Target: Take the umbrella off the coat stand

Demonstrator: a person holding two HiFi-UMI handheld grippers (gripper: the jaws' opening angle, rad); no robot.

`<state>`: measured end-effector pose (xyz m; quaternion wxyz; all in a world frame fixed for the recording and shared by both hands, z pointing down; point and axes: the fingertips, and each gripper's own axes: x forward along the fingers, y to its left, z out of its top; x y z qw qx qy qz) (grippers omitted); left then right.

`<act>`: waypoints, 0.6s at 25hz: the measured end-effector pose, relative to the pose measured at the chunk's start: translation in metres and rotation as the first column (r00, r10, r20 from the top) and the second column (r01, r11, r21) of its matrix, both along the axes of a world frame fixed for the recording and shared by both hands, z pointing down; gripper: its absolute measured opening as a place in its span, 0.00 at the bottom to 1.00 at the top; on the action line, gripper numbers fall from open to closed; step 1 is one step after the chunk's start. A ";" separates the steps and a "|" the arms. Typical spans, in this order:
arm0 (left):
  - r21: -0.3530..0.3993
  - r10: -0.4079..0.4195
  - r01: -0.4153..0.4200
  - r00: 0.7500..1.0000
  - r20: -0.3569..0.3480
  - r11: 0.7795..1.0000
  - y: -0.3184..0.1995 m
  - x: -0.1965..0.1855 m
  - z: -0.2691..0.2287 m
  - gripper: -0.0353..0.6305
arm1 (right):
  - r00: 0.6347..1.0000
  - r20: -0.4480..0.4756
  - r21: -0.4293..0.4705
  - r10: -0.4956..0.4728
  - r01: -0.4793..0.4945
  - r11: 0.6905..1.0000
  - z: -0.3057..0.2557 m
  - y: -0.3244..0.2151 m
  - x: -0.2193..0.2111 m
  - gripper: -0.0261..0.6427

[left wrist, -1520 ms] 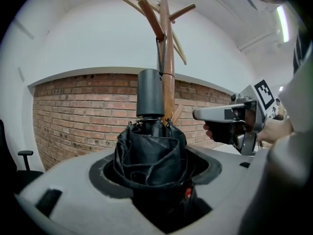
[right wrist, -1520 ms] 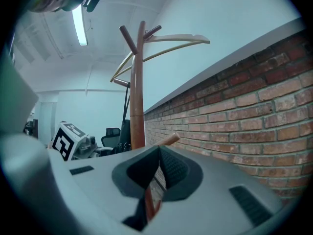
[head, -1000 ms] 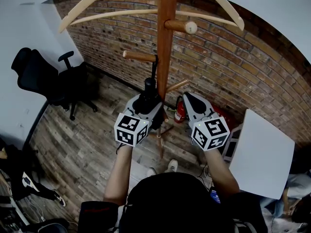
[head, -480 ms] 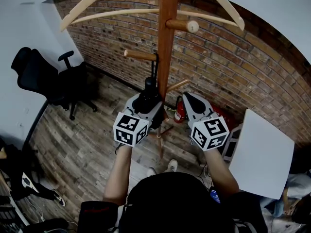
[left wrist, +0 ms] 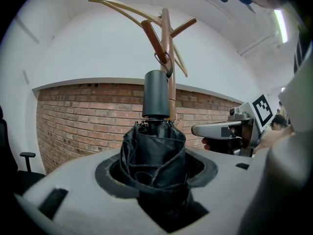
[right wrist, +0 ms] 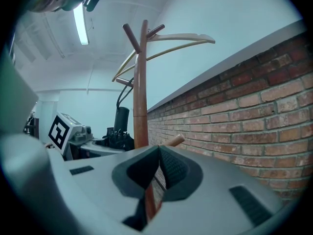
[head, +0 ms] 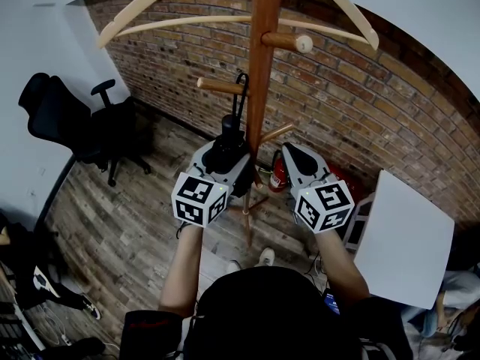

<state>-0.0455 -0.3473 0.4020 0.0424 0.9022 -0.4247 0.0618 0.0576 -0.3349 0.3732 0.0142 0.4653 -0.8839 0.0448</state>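
A folded black umbrella (head: 227, 142) stands upright between the jaws of my left gripper (head: 223, 158), which is shut on its fabric body (left wrist: 154, 148). The dark cylindrical handle (left wrist: 156, 94) rises above the jaws. Its strap loop (head: 241, 85) hangs round a side peg (head: 214, 86) of the wooden coat stand (head: 259, 66). The strap (left wrist: 167, 65) also shows against the pole in the left gripper view. My right gripper (head: 296, 157) hovers just right of the pole, level with the left one. Its jaws (right wrist: 159, 155) are shut with nothing between them.
A brick wall (head: 360, 103) runs close behind the stand. Curved hanger arms (head: 150, 6) spread overhead and a lower peg (head: 276, 132) juts toward the right gripper. A red fire extinguisher (head: 279, 172), a black office chair (head: 64, 118) and a white panel (head: 405, 238) stand around.
The left gripper with the umbrella has edged up slightly, so the strap loop now stands slack above the peg. The right gripper has not moved.
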 end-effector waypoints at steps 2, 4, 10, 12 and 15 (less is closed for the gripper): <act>0.008 -0.005 0.005 1.000 -0.001 1.000 -0.001 -0.003 -0.004 0.43 | 1.000 0.001 0.002 -0.002 0.002 1.000 -0.001 -0.001 -0.002 0.08; 0.015 -0.011 0.011 1.000 -0.006 1.000 -0.001 -0.007 -0.009 0.43 | 1.000 0.001 0.002 -0.005 0.005 1.000 -0.001 -0.001 -0.005 0.08; 0.053 -0.027 0.028 1.000 -0.013 0.998 0.000 -0.018 -0.027 0.43 | 1.000 0.001 0.010 -0.016 0.016 1.000 -0.005 -0.001 -0.013 0.08; 0.065 -0.028 0.029 0.999 -0.016 0.997 0.000 -0.021 -0.033 0.43 | 1.000 0.004 0.012 -0.020 0.020 1.000 -0.007 -0.001 -0.015 0.08; 0.081 -0.030 0.031 0.999 -0.020 0.996 0.001 -0.024 -0.042 0.43 | 1.000 0.009 0.018 -0.027 0.027 0.999 -0.011 -0.002 -0.019 0.08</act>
